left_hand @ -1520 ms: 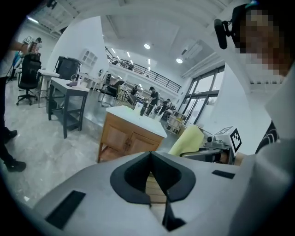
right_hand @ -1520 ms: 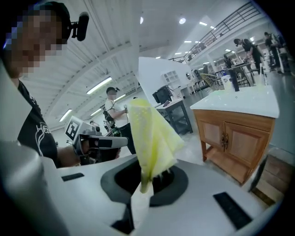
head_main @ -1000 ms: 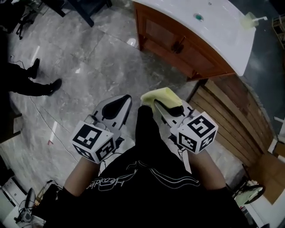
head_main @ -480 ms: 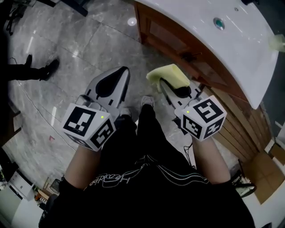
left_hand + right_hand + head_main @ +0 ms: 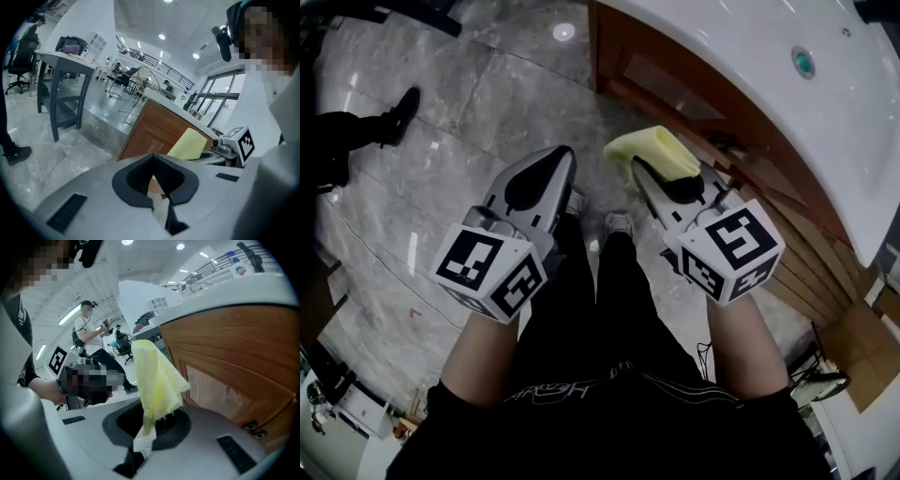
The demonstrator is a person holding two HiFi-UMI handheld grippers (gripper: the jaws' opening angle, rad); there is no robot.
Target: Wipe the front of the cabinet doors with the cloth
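Right hand-held gripper (image 5: 639,173) pinches the yellow cloth (image 5: 654,150) tight. The cloth sticks up from its tips, near the brown cabinet door (image 5: 225,376). Left hand-held gripper (image 5: 561,161) is closed, holding nothing.

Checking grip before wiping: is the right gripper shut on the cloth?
Shut: the right gripper pinches the yellow cloth by its lower end between its jaws; the rest stands bunched above.

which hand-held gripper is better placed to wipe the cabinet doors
Right. The right hand-held gripper holds the cloth, nearer the cabinet door; the left hand-held gripper is shut and empty.
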